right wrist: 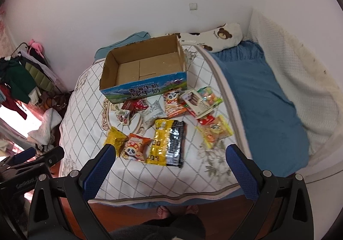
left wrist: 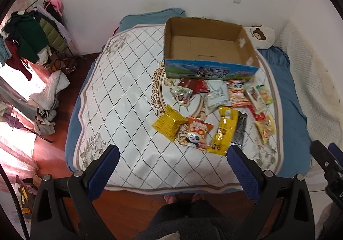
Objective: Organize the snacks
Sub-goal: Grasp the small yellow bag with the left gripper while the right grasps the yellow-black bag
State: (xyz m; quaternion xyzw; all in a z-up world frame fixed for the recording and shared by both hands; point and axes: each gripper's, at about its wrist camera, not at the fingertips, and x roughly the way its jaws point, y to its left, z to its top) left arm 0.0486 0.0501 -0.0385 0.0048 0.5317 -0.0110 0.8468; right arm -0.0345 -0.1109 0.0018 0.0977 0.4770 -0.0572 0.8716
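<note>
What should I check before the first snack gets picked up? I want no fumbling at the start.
1. Cardboard box is upright, open-topped and holds nothing: ok.
2. Snacks lie outside the box on the bed cover, on its near side: ok.
3. Left gripper is open and holds nothing: ok.
4. Right gripper is open and holds nothing: ok.
5. Nearest packets are separate enough for a clean grasp: not ok; the yellow packet overlaps the black packet, and the panda packet touches it.
6. Packets are sealed: cannot tell.
</note>
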